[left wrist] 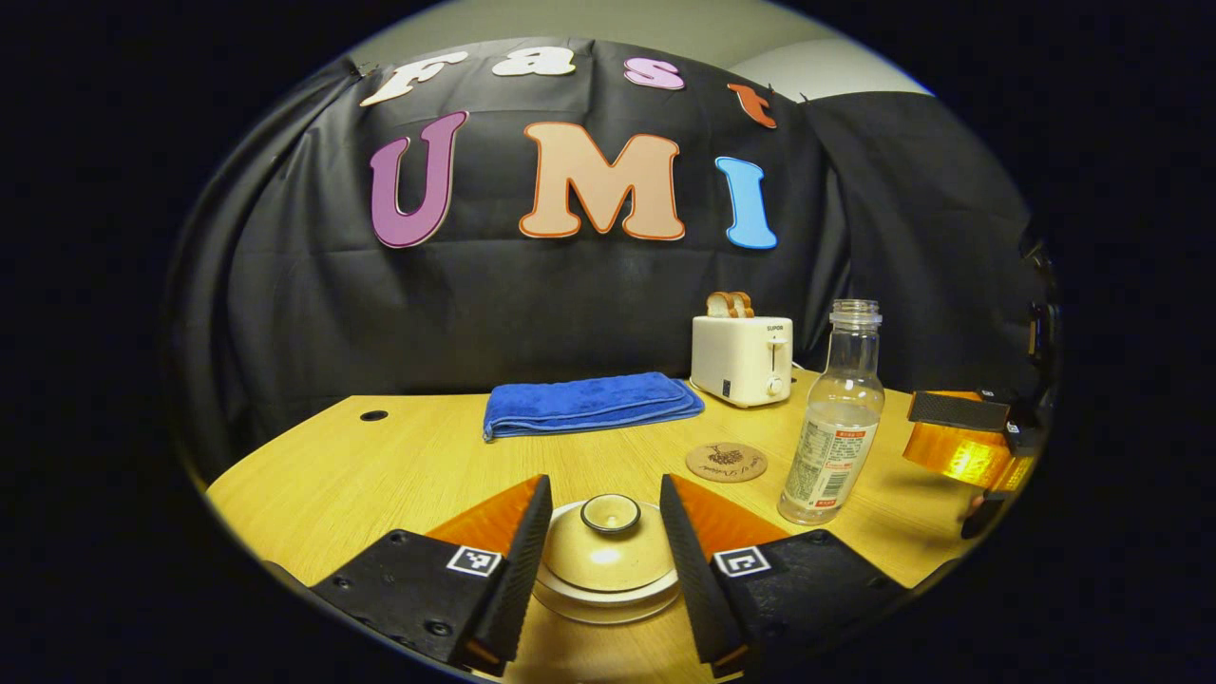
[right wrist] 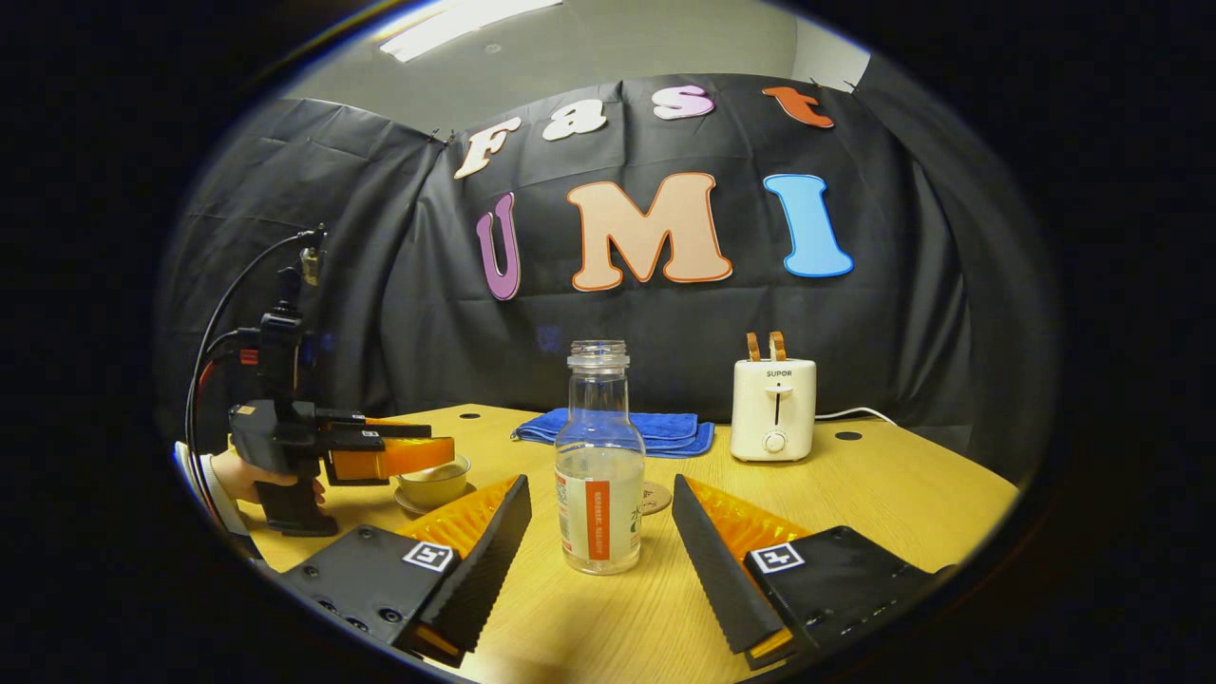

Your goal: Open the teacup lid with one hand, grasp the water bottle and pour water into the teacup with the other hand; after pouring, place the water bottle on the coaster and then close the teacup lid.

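On table (right wrist: 893,494), water bottle (right wrist: 598,475) upright, mouth up.

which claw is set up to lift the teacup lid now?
Left. The left claw is open with its fingers either side of the teacup lid. The right claw is open around the water bottle.

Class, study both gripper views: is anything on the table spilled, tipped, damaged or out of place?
Nothing stands out. The water bottle stands upright with no cap, the lid sits squarely on the teacup, the coaster lies flat, and the table looks dry.
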`<control>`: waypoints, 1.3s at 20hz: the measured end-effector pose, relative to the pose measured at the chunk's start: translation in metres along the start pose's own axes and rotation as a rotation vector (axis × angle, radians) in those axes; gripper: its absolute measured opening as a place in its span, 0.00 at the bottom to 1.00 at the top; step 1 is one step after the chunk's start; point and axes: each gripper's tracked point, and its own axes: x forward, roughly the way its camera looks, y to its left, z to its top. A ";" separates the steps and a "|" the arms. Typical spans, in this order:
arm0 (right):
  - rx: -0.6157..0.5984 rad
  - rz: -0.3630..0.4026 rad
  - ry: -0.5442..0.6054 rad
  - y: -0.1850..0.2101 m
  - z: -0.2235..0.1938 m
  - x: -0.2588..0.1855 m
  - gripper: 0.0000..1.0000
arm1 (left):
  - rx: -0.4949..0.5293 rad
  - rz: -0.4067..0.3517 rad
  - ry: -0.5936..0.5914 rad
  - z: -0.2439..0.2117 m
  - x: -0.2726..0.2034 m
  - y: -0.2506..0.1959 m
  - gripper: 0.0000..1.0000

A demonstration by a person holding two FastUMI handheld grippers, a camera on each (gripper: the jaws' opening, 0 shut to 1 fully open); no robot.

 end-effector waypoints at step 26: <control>0.001 -0.014 0.003 -0.003 -0.001 0.016 0.92 | -0.010 0.096 -0.085 0.015 -0.025 0.016 0.26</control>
